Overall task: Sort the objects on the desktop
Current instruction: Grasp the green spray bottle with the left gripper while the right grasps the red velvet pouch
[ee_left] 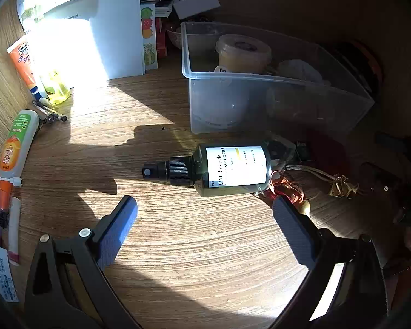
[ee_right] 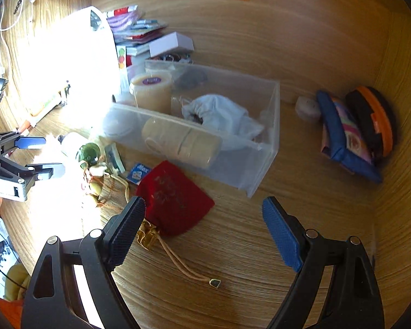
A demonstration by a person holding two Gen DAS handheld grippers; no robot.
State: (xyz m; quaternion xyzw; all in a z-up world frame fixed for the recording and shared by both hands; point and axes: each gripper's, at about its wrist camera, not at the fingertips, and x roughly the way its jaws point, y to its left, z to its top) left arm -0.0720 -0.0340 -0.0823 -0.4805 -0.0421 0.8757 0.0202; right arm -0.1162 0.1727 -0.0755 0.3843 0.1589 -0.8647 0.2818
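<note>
Wood-grain bench (ee_left: pixel 205 246) nearest, bare under both grippers. Left gripper (ee_left: pixel 205 205) fingers apart, nothing between them, pointed down at the dark spray bottle (ee_left: pixel 230 168), which lies on its side just beyond, nozzle to the left; probably next pick. Right gripper (ee_right: pixel 202 211) fingers also spread wide and empty, its left finger just beside the red pouch (ee_right: pixel 175 197), whose gold drawstring trails on the bench. Farther back, clear plastic bin (ee_left: pixel 274 104) already holds a tan jar and a white cloth bag, so it looks like the sorting target. Tubes lean at far left, out of the way.
</note>
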